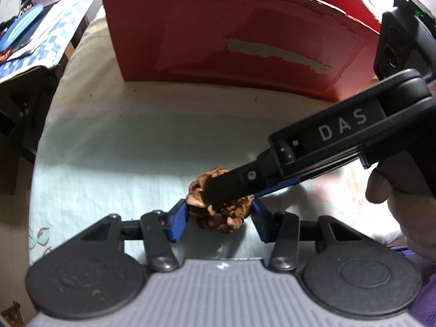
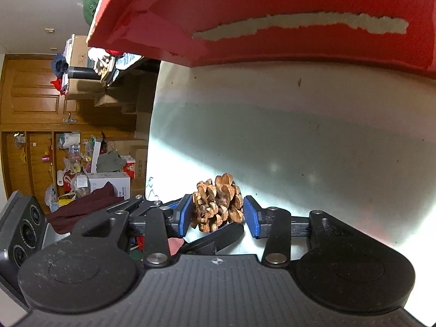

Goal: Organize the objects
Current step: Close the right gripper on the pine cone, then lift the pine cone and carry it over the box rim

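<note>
A brown pine cone (image 1: pixel 218 218) rests on the pale tabletop (image 1: pixel 130 141) in front of a red cardboard box (image 1: pixel 218 27). My left gripper (image 1: pixel 219 218) has its blue pads against both sides of the cone. The right gripper's black finger (image 1: pixel 239 179) reaches in from the right and covers the cone's top. In the right wrist view the pine cone (image 2: pixel 218 204) sits between the pads of my right gripper (image 2: pixel 218 215). The left pad touches it and the right pad stands a sliver apart. The left gripper's finger (image 2: pixel 218 237) shows just below the cone.
The red box (image 2: pixel 272 5), with a torn strip on its face, walls off the far side. A side table with a blue patterned cloth (image 1: pixel 54 41) stands at the left. A hand (image 1: pixel 381 185) holds the right gripper. Beyond the table's left edge (image 2: pixel 152 141) are wooden cabinets and clutter.
</note>
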Motion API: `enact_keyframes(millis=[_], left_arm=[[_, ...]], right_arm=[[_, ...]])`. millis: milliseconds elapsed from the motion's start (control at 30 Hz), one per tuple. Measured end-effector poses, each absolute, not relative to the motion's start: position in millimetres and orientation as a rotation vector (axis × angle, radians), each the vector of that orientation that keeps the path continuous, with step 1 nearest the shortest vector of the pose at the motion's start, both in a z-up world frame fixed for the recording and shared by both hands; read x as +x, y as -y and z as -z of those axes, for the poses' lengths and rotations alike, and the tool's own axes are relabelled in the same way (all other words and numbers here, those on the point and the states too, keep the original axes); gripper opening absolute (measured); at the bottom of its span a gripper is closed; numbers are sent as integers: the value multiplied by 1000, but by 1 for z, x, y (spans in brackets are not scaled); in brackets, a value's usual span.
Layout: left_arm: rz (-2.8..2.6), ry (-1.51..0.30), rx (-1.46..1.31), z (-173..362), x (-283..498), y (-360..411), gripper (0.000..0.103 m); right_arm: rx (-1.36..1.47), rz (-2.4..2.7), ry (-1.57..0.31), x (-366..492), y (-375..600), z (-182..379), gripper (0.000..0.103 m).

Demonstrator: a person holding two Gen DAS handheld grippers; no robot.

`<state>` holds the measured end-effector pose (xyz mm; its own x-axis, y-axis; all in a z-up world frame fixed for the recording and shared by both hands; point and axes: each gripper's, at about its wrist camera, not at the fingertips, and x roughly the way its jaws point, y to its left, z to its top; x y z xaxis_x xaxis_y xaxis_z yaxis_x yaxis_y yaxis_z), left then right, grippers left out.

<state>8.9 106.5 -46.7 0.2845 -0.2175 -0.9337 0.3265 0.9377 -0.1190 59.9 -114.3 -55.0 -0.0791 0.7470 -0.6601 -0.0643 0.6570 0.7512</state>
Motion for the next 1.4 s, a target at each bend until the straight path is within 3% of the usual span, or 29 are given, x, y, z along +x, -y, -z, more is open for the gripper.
enact_keyframes(millis=[367, 967, 1400], left_arm=[[518, -1149, 147, 11, 12, -90, 47], [741, -863, 140, -75, 33, -47, 47], [678, -829, 91, -81, 96, -73, 47]], right_arm=[[534, -774, -1358, 55, 138, 16, 43], [551, -648, -1019, 56, 187, -66, 42], [568, -626, -1005, 113, 151, -71, 42]])
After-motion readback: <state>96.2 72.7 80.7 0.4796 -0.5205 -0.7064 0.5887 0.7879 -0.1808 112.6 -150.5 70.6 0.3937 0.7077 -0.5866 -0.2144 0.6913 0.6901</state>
